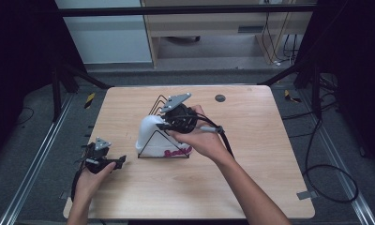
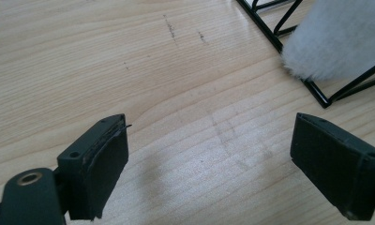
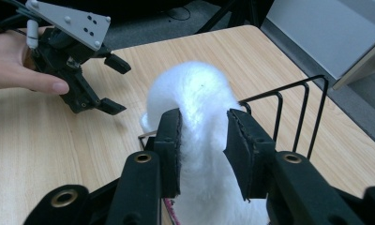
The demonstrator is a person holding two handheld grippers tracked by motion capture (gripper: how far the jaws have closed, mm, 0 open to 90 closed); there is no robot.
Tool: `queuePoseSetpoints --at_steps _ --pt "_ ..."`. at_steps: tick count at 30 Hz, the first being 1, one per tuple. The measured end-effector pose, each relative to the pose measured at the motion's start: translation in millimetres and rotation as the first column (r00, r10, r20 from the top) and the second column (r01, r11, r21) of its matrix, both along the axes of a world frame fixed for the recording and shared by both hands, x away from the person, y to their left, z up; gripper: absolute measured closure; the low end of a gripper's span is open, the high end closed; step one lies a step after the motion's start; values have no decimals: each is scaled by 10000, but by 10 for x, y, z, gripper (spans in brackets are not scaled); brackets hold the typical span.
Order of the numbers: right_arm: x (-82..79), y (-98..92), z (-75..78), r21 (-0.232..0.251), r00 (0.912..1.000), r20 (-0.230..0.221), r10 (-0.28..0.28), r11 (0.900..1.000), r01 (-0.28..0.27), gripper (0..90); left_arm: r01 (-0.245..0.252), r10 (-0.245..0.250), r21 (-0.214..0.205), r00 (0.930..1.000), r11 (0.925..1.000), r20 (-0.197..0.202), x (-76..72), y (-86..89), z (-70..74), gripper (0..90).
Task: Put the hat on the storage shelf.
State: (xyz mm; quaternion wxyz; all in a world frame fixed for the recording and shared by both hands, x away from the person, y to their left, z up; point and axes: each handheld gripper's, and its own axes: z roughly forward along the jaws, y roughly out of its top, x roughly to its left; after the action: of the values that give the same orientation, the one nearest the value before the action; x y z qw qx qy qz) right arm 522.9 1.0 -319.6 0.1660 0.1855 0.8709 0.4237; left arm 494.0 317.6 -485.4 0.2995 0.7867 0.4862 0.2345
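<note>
A white fluffy item with pink print at its base stands in a black wire rack near the table's middle. My right gripper comes down on its top from the right. In the right gripper view, the right gripper has a pad on each side of the fluffy item, pinching the pile, with the rack's wires behind. My left gripper is low over bare wood at the front left, open and empty. It also shows as the left gripper beyond the fluffy item. Its own view has the fluffy item and rack ahead to the right.
A small grey disc lies near the far edge of the wooden table. Black frame bars flank the table, and cables coil on the floor to the right. Bare wood spreads in front and to the right of the rack.
</note>
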Motion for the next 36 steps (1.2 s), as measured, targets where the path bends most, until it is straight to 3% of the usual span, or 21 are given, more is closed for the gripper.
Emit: queuePoseSetpoints --at_steps 7,13,16,17,19,20,21,26,28,29,30,34,35,36 --pt "-59 -116 28 164 9998 -114 -183 9997 185 537 -54 56 128 9999 9999 -159 14 -3 -65 104" --pt "-100 -275 75 504 9967 78 -810 9955 805 410 -56 63 247 9995 9997 -313 24 -8 -120 88" --pt "-131 -392 91 754 9914 262 -1285 9891 1262 321 -144 141 -69 9994 9999 -323 26 22 -152 69" --pt "-145 -490 76 860 9866 250 -1614 9836 1587 261 -234 222 -370 9992 9990 -329 31 49 -178 52" --pt "-153 -544 60 858 9829 290 -1816 9802 1785 232 -268 255 -473 9993 9985 -271 31 61 -193 42" --pt "-171 -662 13 906 9748 345 -2205 9720 2167 195 -233 224 -522 9996 9984 -175 26 68 -204 27" --pt "-171 -662 13 906 9748 345 -2205 9720 2167 195 -206 200 -548 9997 9983 -121 21 72 -209 27" --pt "-226 -989 -145 980 9528 400 -3009 9502 2960 129 -148 145 -640 9999 9978 -51 23 78 -221 16" --pt "-237 -1119 -226 984 9437 244 -3298 9402 3261 112 -138 135 -638 9999 9979 -56 23 77 -222 14" --pt "-251 -1238 -322 989 9352 101 -3540 9310 3514 99 -142 139 -622 9999 9980 -50 23 75 -222 12" --pt "-251 -1238 -322 989 9352 101 -3540 9310 3514 99 -142 139 -622 9999 9980 -50 23 75 -222 11" --pt "-300 -1433 -550 629 9197 40 -3927 9179 3917 85 -124 121 -576 9999 9983 -58 24 73 -222 7" --pt "-329 -1524 -684 547 9152 -198 -4025 9136 4030 84 -125 122 -577 9999 9983 -55 24 72 -222 6" --pt "-329 -1524 -684 547 9152 -198 -4025 9136 4030 84 -124 121 -571 9999 9983 -58 24 72 -222 6"
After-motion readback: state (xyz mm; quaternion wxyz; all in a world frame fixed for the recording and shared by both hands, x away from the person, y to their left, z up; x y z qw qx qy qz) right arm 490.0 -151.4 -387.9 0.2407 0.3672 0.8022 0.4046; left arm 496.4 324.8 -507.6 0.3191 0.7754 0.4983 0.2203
